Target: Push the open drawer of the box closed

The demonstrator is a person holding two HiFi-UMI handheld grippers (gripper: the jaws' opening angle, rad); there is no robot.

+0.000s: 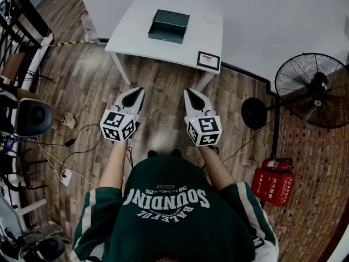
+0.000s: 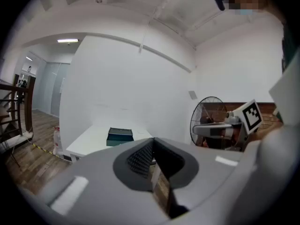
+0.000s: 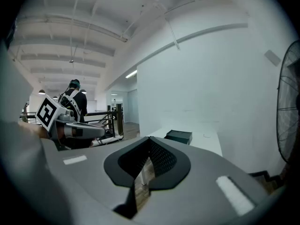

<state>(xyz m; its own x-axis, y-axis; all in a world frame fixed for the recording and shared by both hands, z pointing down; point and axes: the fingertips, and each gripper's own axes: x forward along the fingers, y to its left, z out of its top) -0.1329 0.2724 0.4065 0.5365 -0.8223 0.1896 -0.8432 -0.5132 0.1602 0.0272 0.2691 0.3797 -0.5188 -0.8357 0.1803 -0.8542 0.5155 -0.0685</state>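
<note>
A dark green box [image 1: 169, 25] sits on the white table [image 1: 136, 34], well ahead of me and out of reach of both grippers. From here I cannot make out how far its drawer stands out. The left gripper [image 1: 138, 91] and the right gripper [image 1: 190, 91] hover side by side over the wooden floor, short of the table's near edge, both pointing at it. Each is shut with nothing held. In the left gripper view the box [image 2: 120, 136] shows small above the left gripper [image 2: 152, 146]. In the right gripper view the box [image 3: 178, 136] lies beyond the right gripper [image 3: 150, 144].
A printed marker card [image 1: 208, 60] lies at the table's near right corner. A standing fan [image 1: 313, 89] and a red fire-extinguisher box [image 1: 272, 184] are to the right. Cables [image 1: 65, 157] and equipment [image 1: 32, 116] crowd the floor at left. A white wall stands behind the table.
</note>
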